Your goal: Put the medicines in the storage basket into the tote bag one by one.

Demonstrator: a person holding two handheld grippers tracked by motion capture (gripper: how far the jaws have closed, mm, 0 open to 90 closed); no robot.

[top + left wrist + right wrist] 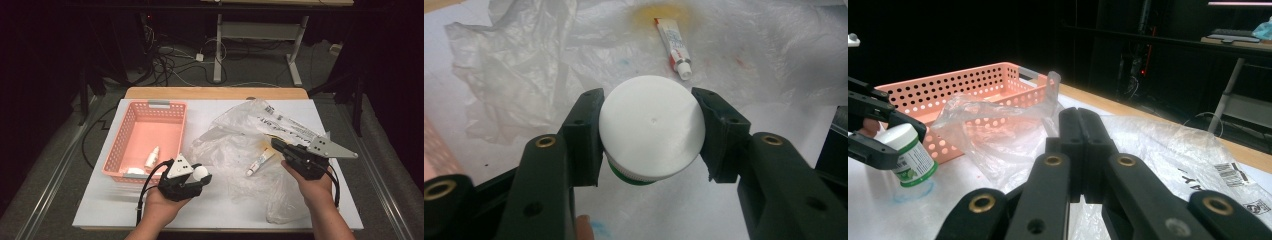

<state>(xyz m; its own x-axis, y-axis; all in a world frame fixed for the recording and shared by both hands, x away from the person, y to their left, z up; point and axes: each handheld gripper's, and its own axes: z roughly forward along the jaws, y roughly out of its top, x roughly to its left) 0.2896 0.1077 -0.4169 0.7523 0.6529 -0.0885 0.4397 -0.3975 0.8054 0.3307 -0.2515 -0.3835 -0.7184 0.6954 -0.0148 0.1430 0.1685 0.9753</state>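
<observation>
L gripper clamps small round white-capped plastic bottle between pads, cap toward camera; R gripper jaws fully closed, empty.

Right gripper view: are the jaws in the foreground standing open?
No, the right gripper has its two black jaws pressed together over the plastic bag.

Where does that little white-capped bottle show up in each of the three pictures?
High view: white-capped bottle low, left of centre, in the left gripper.
Left gripper view: centre, cap toward the camera, between the jaws.
Right gripper view: far left, upright.
Shared landmark: the crumpled plastic bag beside it.
</observation>
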